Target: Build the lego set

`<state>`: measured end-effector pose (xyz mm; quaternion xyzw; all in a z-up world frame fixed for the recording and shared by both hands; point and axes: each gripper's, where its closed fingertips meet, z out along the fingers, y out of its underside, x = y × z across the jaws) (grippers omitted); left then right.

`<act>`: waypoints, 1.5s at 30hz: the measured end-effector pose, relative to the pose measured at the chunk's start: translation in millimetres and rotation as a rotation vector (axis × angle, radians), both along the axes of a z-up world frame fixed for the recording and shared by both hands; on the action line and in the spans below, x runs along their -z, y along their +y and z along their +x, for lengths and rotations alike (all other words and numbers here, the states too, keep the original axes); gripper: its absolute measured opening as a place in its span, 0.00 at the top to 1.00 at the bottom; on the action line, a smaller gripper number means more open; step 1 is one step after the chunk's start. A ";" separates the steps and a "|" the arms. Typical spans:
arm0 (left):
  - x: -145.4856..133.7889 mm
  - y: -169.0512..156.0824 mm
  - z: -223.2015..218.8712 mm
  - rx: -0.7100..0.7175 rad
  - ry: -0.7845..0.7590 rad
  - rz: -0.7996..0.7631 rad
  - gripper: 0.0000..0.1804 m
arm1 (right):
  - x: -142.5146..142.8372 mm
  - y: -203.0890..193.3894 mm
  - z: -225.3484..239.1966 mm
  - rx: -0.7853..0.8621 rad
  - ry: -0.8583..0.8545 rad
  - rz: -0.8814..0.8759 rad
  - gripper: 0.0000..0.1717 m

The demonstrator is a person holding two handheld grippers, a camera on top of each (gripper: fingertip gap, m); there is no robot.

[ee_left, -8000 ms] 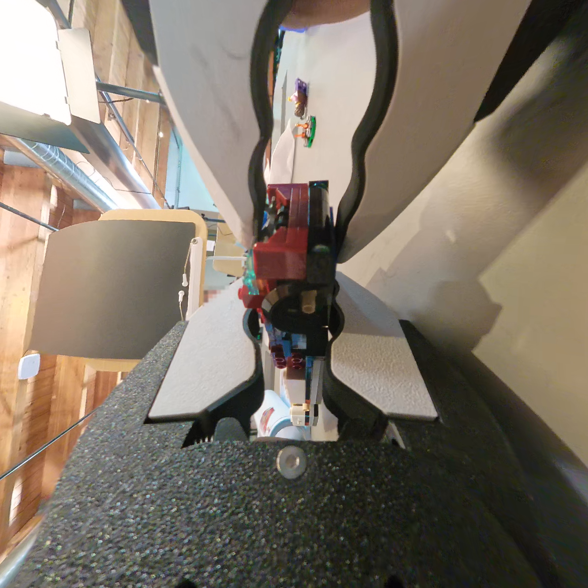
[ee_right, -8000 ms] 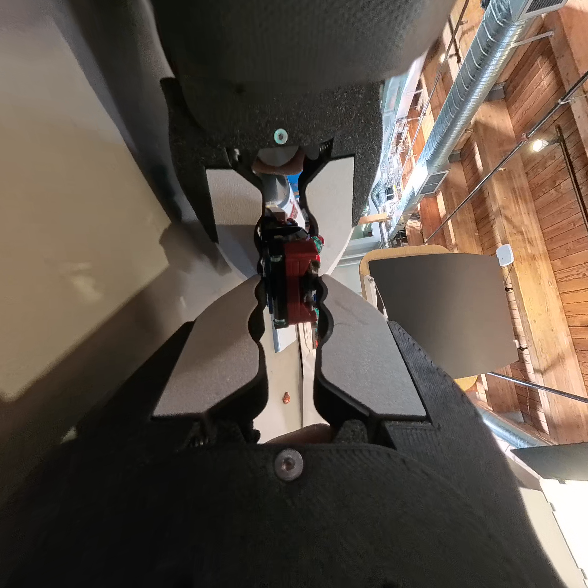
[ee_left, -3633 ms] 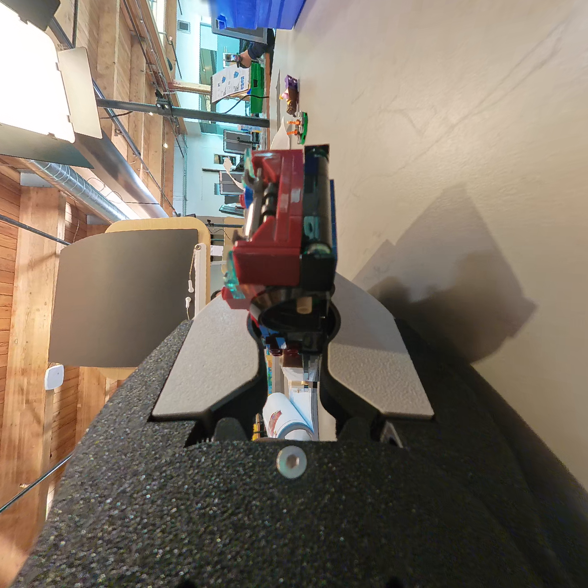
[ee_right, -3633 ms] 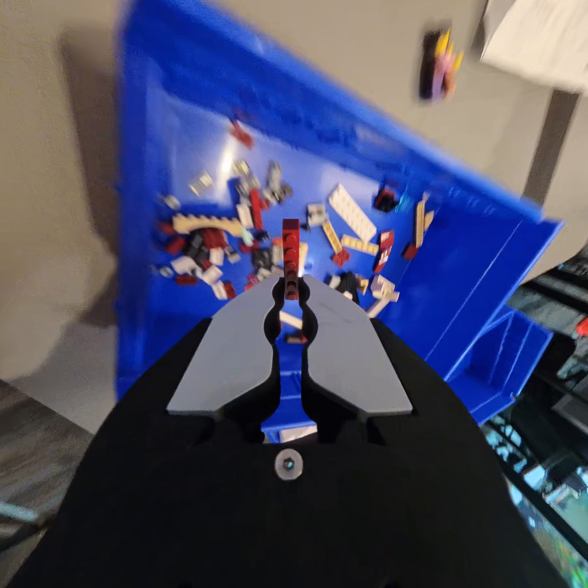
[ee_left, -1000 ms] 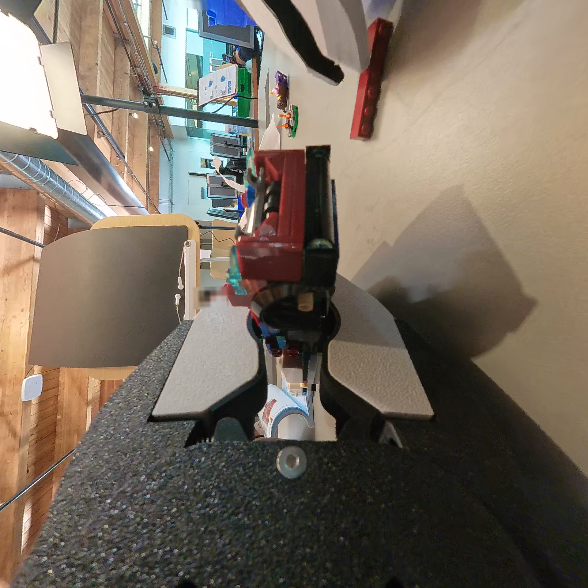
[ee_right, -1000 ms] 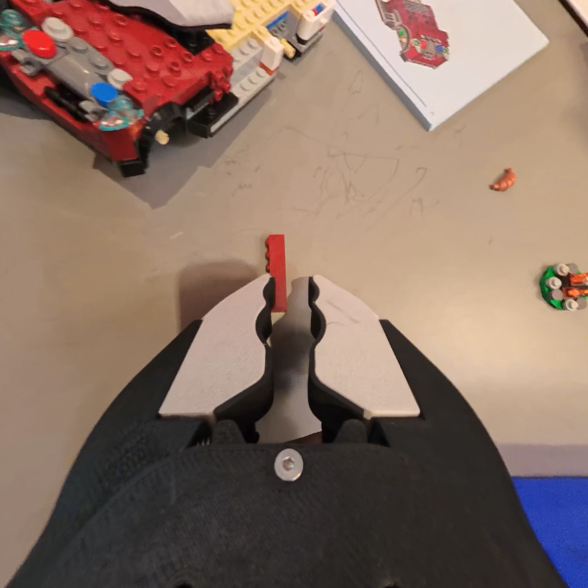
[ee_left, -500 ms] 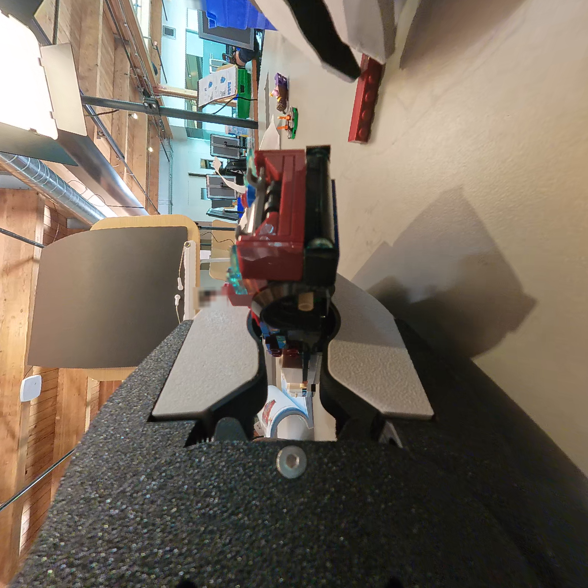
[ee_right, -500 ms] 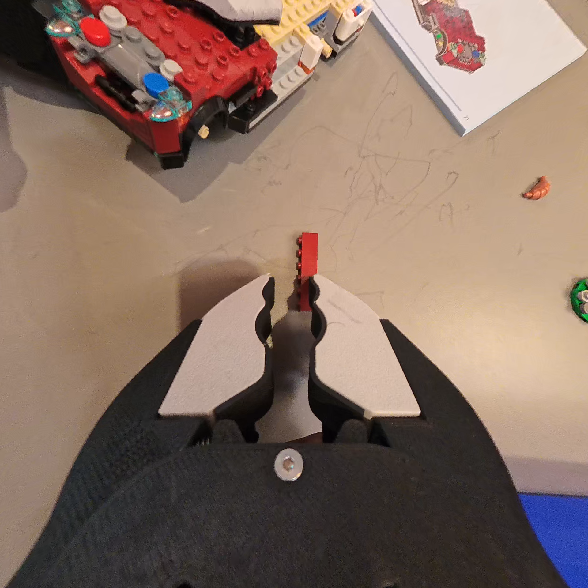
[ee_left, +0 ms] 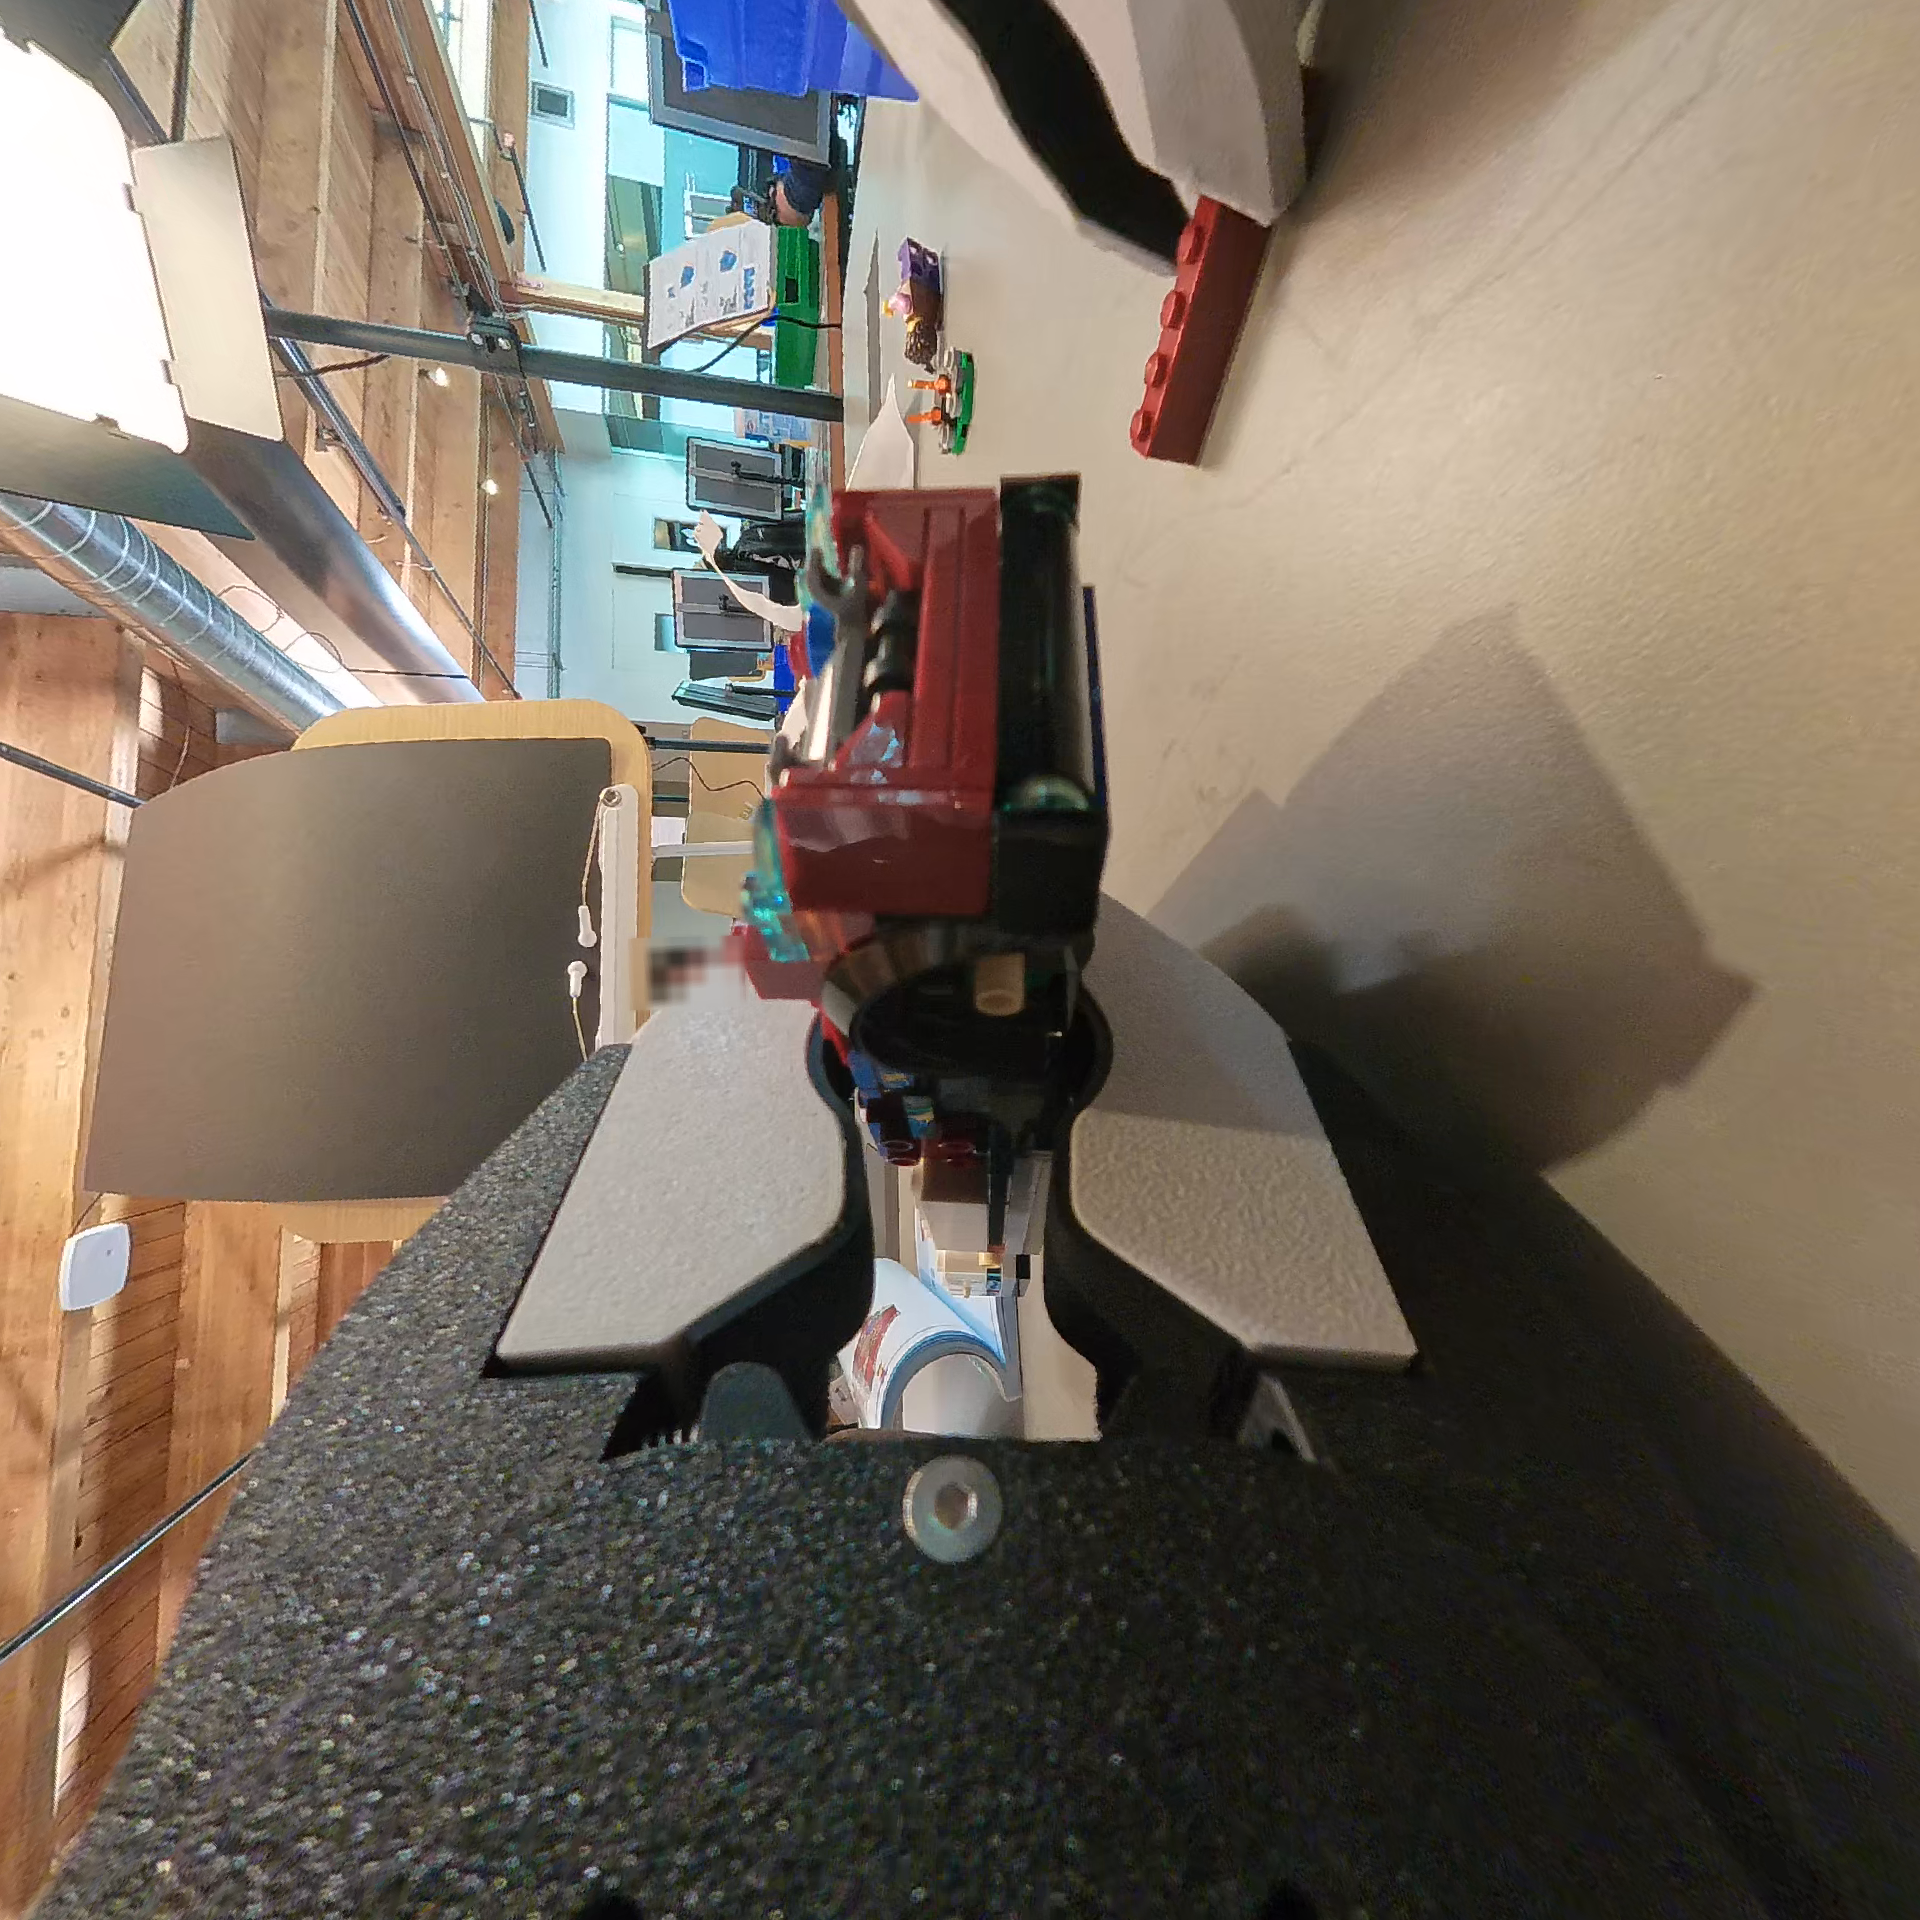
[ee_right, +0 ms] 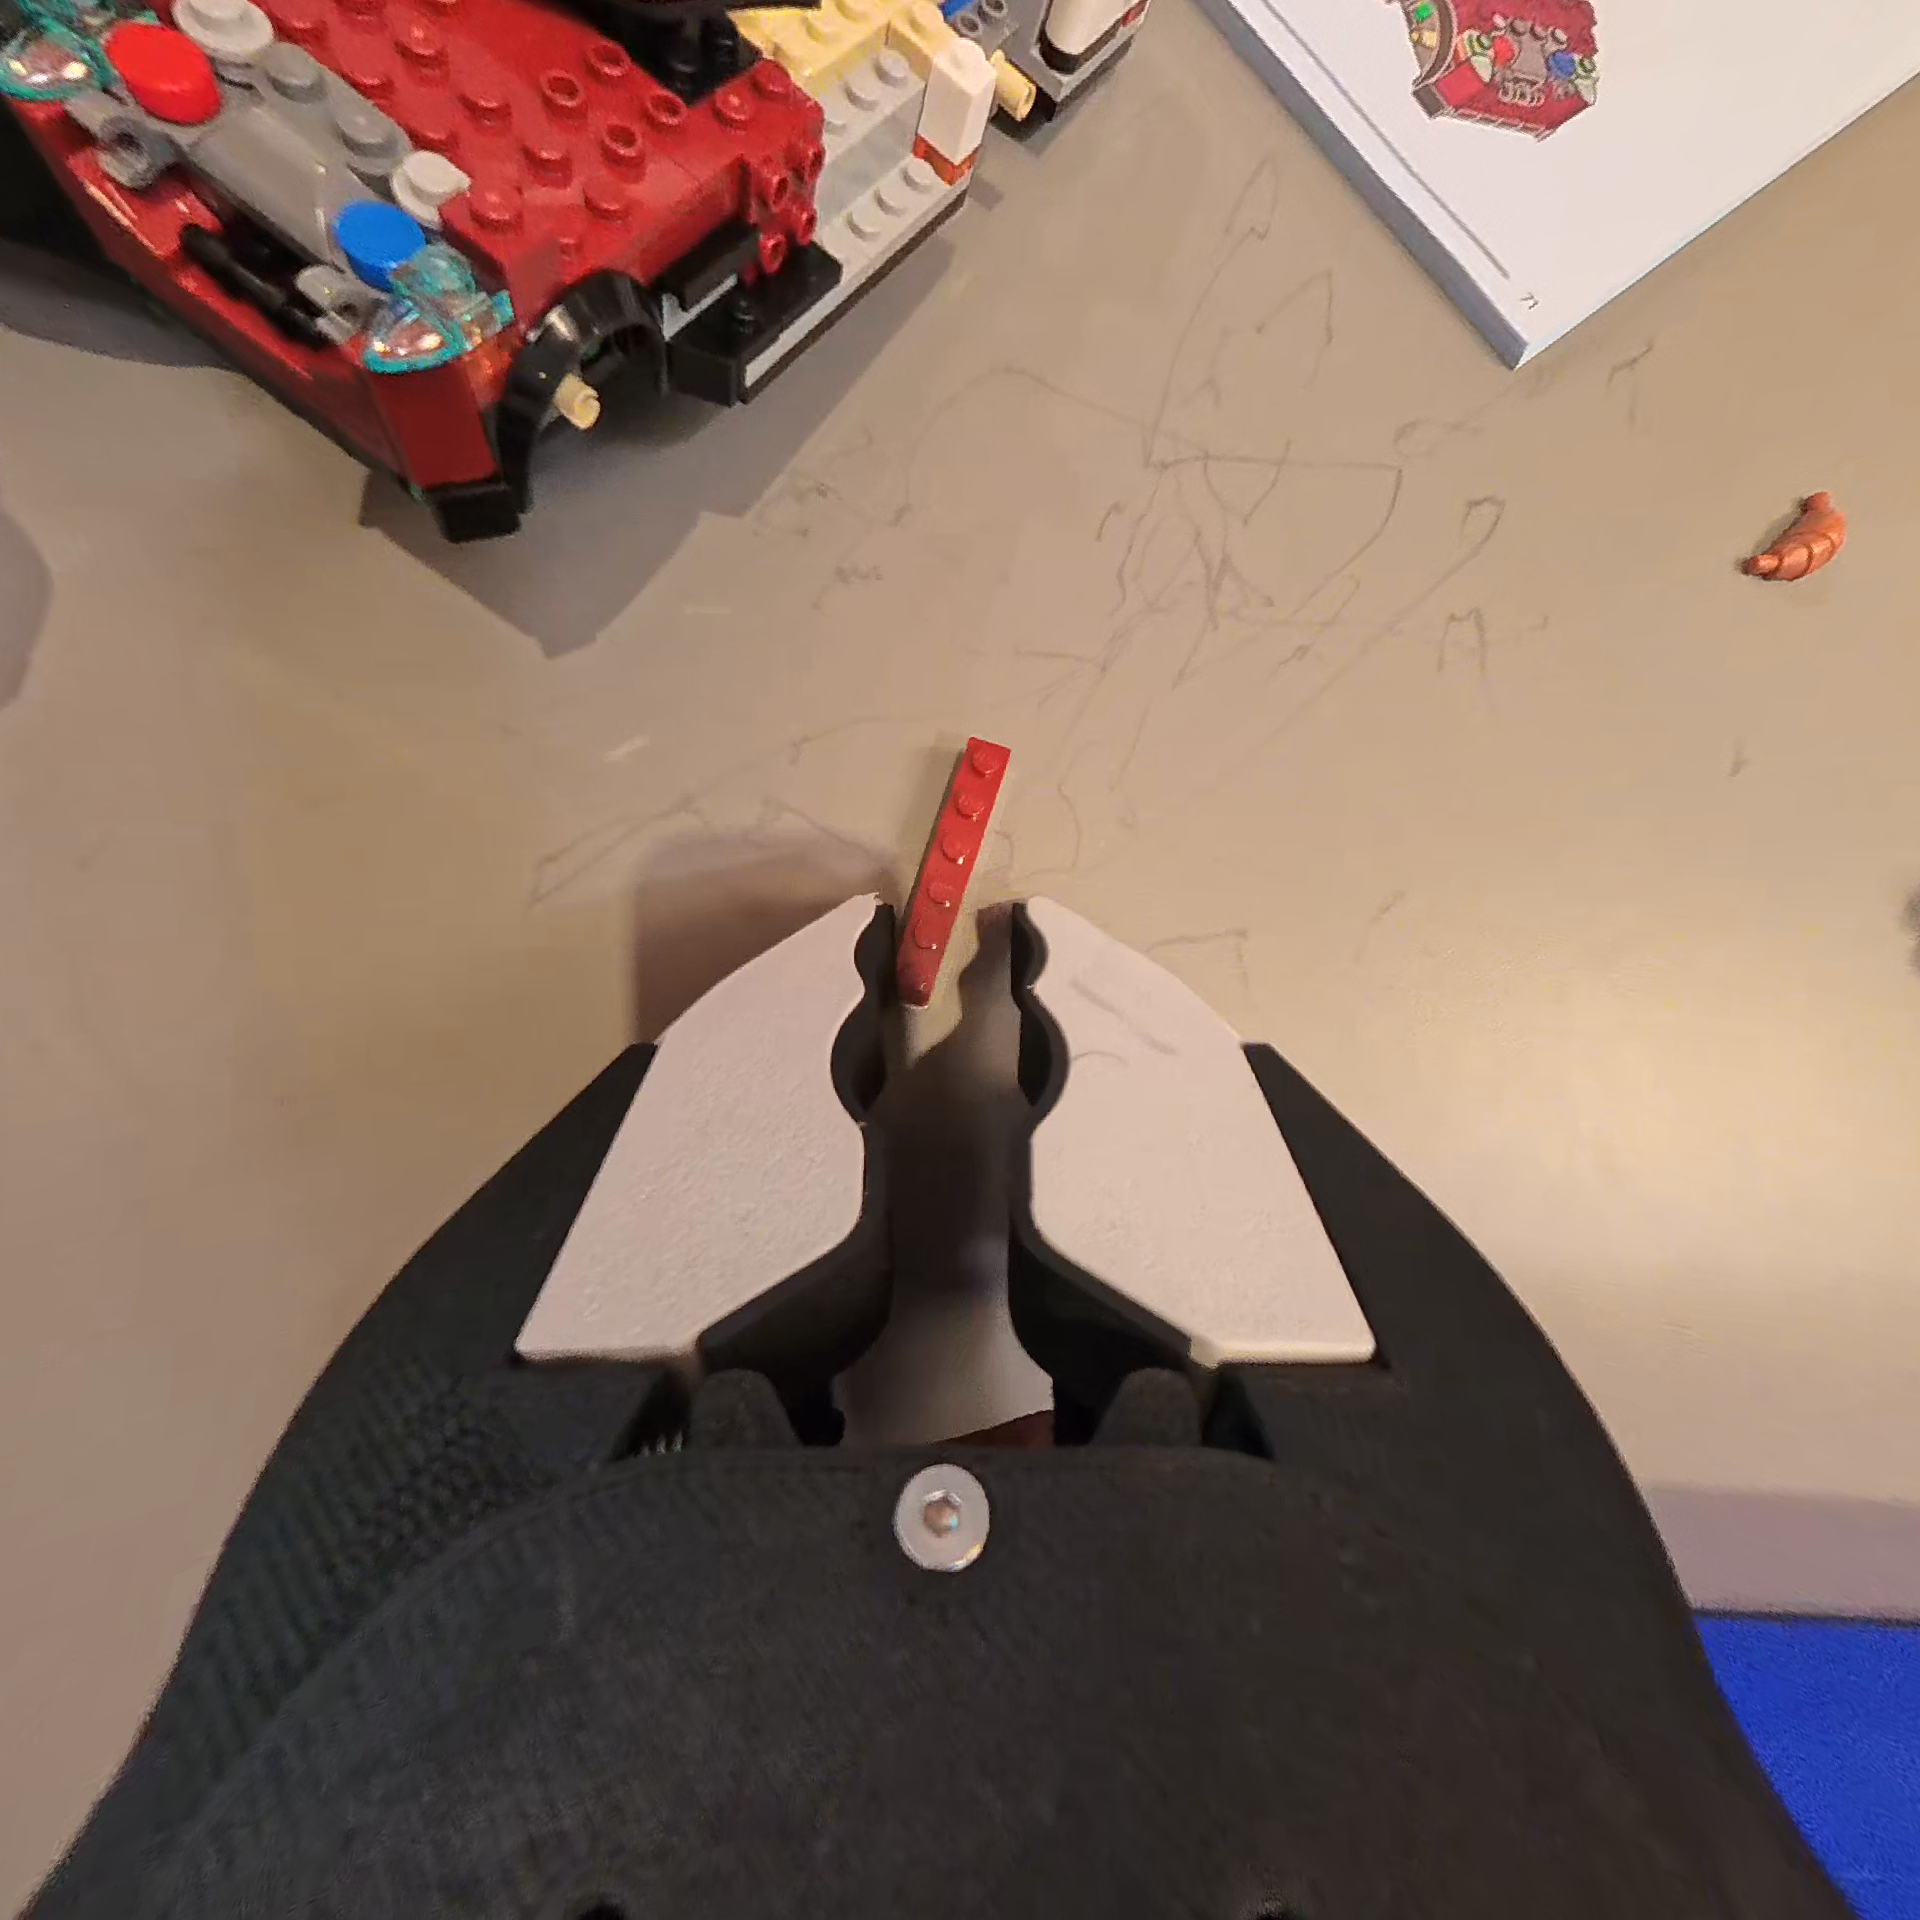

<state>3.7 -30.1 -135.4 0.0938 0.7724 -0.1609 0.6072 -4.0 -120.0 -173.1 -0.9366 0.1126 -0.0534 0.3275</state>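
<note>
So the left tongs (ee_left: 961, 997) are clamped on a chunky studded brick vehicle (ee_left: 935, 748), dark red over glossy black. The right tongs (ee_right: 951, 935) stand apart around a thin dark-red studded strip (ee_right: 951, 862) lying flat on the scuffed matte counter (ee_right: 1351, 935), a gap on its right side. Bare counter surrounds it; a white booklet (ee_right: 1558, 156) sits far right.

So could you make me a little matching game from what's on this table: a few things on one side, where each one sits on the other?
Things:
1. red strip brick
2. red brick vehicle
3. booklet
4. small orange piece

Places:
A. alone at the right, on bare table
B. top right corner
C. lying between the right gripper's open fingers
D. top left; clamped in the left gripper

Pairs: 1-C, 2-D, 3-B, 4-A
</note>
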 end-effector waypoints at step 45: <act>-26.3 -36.1 -18.3 0.210 -0.237 0.090 0.80 | -84.9 62.8 -85.4 -0.733 0.015 0.078 0.91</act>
